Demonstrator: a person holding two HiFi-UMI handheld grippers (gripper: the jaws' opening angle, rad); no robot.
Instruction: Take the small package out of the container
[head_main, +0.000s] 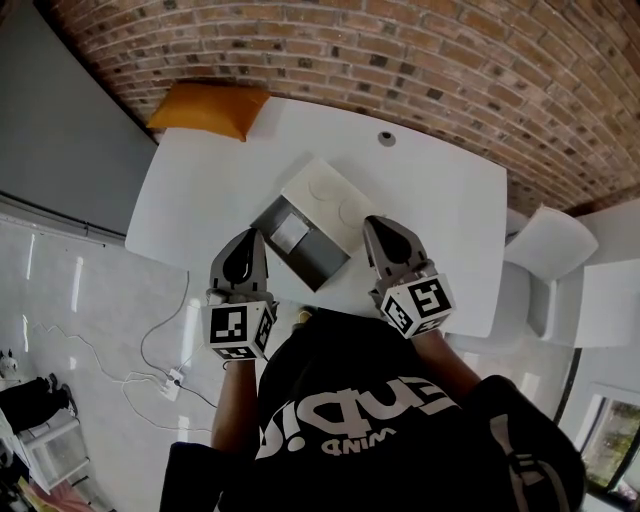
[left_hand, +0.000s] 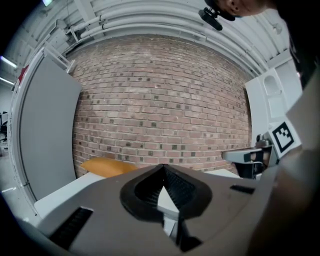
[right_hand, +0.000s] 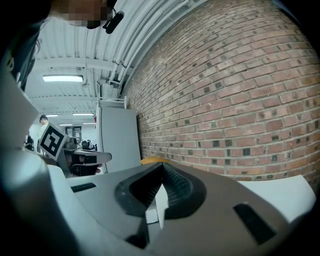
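Note:
On the white table (head_main: 210, 200) stands a grey open box, the container (head_main: 322, 258), with its white lid (head_main: 330, 190) folded back behind it. A small pale package (head_main: 289, 234) lies inside at the box's left end. My left gripper (head_main: 252, 236) hovers just left of the box, jaws shut and empty. My right gripper (head_main: 372, 222) is at the box's right side, also shut with nothing in it. In the left gripper view the jaws (left_hand: 163, 166) meet at a point; the right gripper view shows the same (right_hand: 162, 165). The box is hidden in both gripper views.
An orange padded bag (head_main: 208, 108) lies at the table's far left corner, also seen as the orange bag (left_hand: 107, 166) ahead of the left gripper. A small round fitting (head_main: 386, 138) sits near the far edge. A brick wall (head_main: 400, 60) runs behind; white chairs (head_main: 550, 240) stand at right.

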